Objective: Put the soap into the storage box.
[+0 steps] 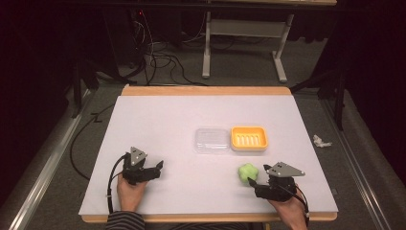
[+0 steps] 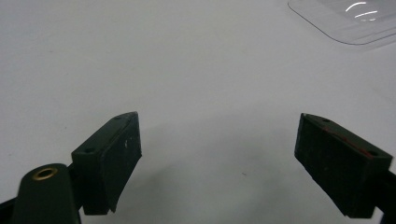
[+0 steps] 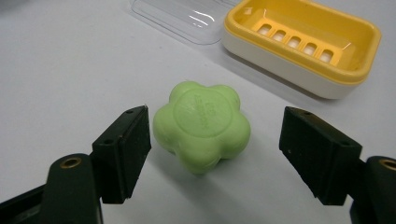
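A dim room with dark floor and loose cables surrounds a wooden table (image 1: 206,90) covered by a white sheet. Near the middle of the sheet sits a yellow soap dish (image 1: 249,138), empty, with a row of drain slots in its floor. Touching its left side lies a clear plastic lid (image 1: 211,140), flat on the sheet.

A green flower-shaped soap (image 1: 248,172) lies on the sheet nearer the person, apart from the dish. The right gripper (image 1: 252,183) is just beside it, low over the sheet. In the right gripper view the jaws are spread wide, one on each side of the soap (image 3: 201,125), neither one touching it. The left gripper (image 1: 160,166) rests well to the left, its jaws also spread wide over bare sheet, holding nothing.

The likely step is closing on the soap to lift it into the dish. The soap's rounded lobes give the flat jaws little to bite, so it could squirt out or twist. Coming in too low could instead push it along the sheet.
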Demonstrator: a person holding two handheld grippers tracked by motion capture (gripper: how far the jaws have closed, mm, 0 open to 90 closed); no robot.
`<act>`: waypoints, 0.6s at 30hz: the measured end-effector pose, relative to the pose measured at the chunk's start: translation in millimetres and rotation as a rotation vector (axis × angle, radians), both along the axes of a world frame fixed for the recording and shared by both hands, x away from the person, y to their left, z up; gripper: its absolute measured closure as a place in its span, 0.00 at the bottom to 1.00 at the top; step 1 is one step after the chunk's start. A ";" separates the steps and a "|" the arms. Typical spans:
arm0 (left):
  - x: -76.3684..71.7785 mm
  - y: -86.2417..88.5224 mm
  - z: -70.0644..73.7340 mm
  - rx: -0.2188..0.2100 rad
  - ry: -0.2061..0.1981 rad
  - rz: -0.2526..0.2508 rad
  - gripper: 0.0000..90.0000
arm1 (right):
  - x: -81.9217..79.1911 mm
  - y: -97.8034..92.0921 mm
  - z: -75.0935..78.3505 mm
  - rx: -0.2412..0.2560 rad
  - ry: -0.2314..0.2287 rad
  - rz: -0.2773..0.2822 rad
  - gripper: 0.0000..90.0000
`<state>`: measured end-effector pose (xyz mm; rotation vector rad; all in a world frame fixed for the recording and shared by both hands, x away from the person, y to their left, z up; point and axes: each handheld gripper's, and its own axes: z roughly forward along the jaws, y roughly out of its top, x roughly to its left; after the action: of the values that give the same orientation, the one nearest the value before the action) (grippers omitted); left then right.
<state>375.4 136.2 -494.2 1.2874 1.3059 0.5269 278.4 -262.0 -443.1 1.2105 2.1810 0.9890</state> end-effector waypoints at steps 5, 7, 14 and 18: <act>-0.6 -0.1 0.0 0.000 -0.003 -0.009 0.17 | 3.9 4.4 -6.6 -0.006 0.031 -0.017 0.25; -1.1 -0.2 0.1 0.002 -0.005 -0.008 0.17 | 6.5 7.4 -7.6 -0.009 0.038 -0.009 0.24; -2.2 0.0 0.5 0.002 -0.016 -0.010 0.17 | 17.7 20.7 -8.5 -0.045 0.068 0.007 0.22; -2.0 -0.2 0.4 0.000 -0.017 -0.008 0.17 | 22.7 24.6 -11.4 -0.065 0.078 0.013 0.21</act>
<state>373.3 136.0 -493.7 1.2852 1.2863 0.5304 301.1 -237.4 -454.5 1.2250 2.2655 0.8829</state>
